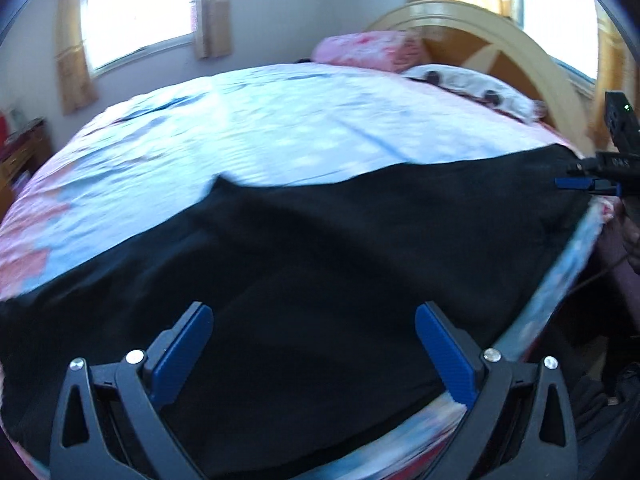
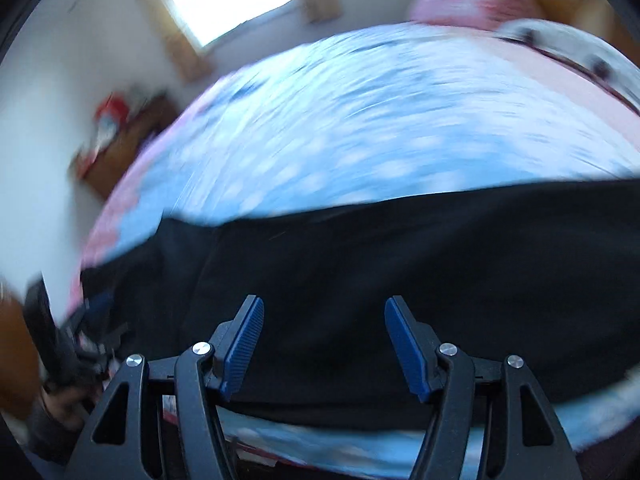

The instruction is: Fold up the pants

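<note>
Only one faint marking — white characters, perhaps "04S", on the right gripper (image 1: 576, 180) body — too blurred to confirm

My left wrist camera looks down across the bed (image 1: 280, 128) toward the far headboard (image 1: 500, 36). My right wrist camera angles likewise, close above the black pants (image 2: 360, 264); both share them.

pants (image 1: 320, 240) on bed (image 1: 240, 128) near edge | pillows (image 1: 368, 50) behind, by headboard (image 1: 500, 36)
</note>
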Demonstrator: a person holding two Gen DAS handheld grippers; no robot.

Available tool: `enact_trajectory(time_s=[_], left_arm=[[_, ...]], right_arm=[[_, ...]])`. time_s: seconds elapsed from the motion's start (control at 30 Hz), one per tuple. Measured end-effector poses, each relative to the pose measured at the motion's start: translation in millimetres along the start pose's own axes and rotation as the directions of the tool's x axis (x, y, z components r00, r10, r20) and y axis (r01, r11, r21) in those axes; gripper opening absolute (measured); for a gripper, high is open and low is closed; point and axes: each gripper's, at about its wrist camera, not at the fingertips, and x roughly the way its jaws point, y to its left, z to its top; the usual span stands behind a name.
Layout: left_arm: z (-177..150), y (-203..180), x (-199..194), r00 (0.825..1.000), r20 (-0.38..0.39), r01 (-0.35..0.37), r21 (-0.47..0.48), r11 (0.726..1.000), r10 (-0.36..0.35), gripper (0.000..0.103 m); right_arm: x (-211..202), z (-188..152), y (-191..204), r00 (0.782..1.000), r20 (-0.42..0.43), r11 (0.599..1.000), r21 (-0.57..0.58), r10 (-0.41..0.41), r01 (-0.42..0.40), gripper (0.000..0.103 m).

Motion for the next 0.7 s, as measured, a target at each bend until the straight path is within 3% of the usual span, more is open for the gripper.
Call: enact_trajectory(time_s=[0.1,0.23,0.43,0.53,0.57,0.6,0.67,0.7], left_arm=[[11.1,-21.0,14.3,0.998,-0.006,0.07,0.031,0.997,-0.07,0.103],[17.7,-54.9,29.5,0.988,-0.006,0.154,0.121,0.981,-0.154,0.103],[10.1,-62.3,51.3,0.974,-0.09,0.216,0.101,0.971,-0.207,0.103],[3.9,-59.7,49.2,0.975,-0.074,0.215,0.115,0.97,-0.207,0.103],[3.5,-61.2,48.6,0.976,-0.075,0.212,0.121,0.97,-0.204,0.103],[2.0,-62.2,47.8,0.977,-0.074,0.207,0.133,0.969,-0.198,0.103],[0.3,-62.6,48.1,0.979,-0.072,0.2,0.152,0.968,-0.191,0.103],[-0.1,-63.3,47.6,0.98,-0.071,0.197,0.158,0.968,-0.187,0.103]], right_arm=[[-36.9,-0.9,-49.9,0.99,0.07,0.983,0.148,-0.118,0.107,0.065],[-82.8,-3.3,-113.1,0.959,0.132,0.919,0.345,-0.251,0.193,0.065],[-84.5,5.4,-163.0,0.966,0.165,0.864,0.495,-0.2,0.094,0.065],[-69.6,15.8,-171.0,0.966,0.169,0.855,0.511,-0.194,0.083,0.065],[-65.3,17.9,-176.1,0.967,0.163,0.843,0.531,-0.197,0.082,0.058],[-65.5,17.9,-180.8,0.968,0.164,0.839,0.539,-0.191,0.074,0.038],[-65.5,23.0,-183.0,0.967,0.165,0.849,0.522,-0.193,0.08,0.016],[-67.9,25.6,-180.6,0.966,0.174,0.858,0.507,-0.19,0.077,0.011]])
